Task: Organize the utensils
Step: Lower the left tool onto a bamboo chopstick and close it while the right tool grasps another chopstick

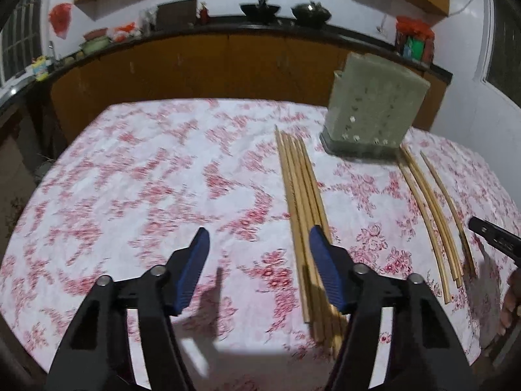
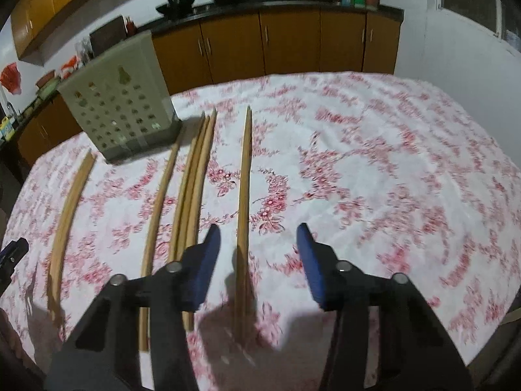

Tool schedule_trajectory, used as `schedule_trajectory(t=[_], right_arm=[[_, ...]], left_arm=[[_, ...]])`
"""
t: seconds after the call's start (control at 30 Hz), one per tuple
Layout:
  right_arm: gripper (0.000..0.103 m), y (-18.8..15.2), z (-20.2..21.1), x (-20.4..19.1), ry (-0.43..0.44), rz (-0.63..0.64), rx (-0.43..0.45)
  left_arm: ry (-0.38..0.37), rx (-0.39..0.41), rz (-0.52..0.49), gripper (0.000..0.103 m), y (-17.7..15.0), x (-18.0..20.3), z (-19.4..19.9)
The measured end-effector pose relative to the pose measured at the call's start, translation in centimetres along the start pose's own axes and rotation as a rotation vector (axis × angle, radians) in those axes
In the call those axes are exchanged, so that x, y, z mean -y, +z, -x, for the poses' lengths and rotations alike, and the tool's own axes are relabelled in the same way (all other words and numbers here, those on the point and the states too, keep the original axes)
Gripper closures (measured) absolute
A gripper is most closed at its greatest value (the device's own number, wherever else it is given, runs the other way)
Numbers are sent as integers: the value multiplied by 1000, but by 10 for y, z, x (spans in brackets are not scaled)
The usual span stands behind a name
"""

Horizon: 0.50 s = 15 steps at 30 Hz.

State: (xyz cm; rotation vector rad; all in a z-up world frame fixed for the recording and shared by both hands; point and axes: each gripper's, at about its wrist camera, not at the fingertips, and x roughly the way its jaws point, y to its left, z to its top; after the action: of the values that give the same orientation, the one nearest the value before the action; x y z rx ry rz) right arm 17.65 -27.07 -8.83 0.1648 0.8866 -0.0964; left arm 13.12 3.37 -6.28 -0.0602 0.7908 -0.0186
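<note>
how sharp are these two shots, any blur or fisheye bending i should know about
Left wrist view: the red-flowered white tablecloth is smeared by motion blur and the tan bamboo chopsticks bow near the edges. Right wrist view: similar smear on the cloth's right side; the grey-green perforated utensil holder stays fairly readable; the open right gripper throws dark shadows forward.

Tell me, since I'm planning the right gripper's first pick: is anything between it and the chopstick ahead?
Nothing visible. The right gripper is open above the tablecloth, and the lone chopstick runs between its fingers with only bare cloth around it. The holder stands farther back to the left, with other chopsticks between.
</note>
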Motion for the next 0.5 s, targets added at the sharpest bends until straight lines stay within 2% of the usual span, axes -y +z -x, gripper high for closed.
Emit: schedule_trajectory(t=[0.1, 0.23, 0.3, 0.5], right_arm=[[71, 3, -15, -1, -11, 0, -47], [82, 5, -20, -2, -34, 17, -35], [84, 6, -21, -1, -34, 17, -32], [84, 10, -23, 0, -38, 18, -30]], left_arm=[[-17, -44, -14, 56, 2, 3, -14], [-37, -85, -24, 68, 2, 5, -26], [-53, -101, -27, 74, 2, 5, -30], [-76, -117, -52, 80, 1, 9, -35]])
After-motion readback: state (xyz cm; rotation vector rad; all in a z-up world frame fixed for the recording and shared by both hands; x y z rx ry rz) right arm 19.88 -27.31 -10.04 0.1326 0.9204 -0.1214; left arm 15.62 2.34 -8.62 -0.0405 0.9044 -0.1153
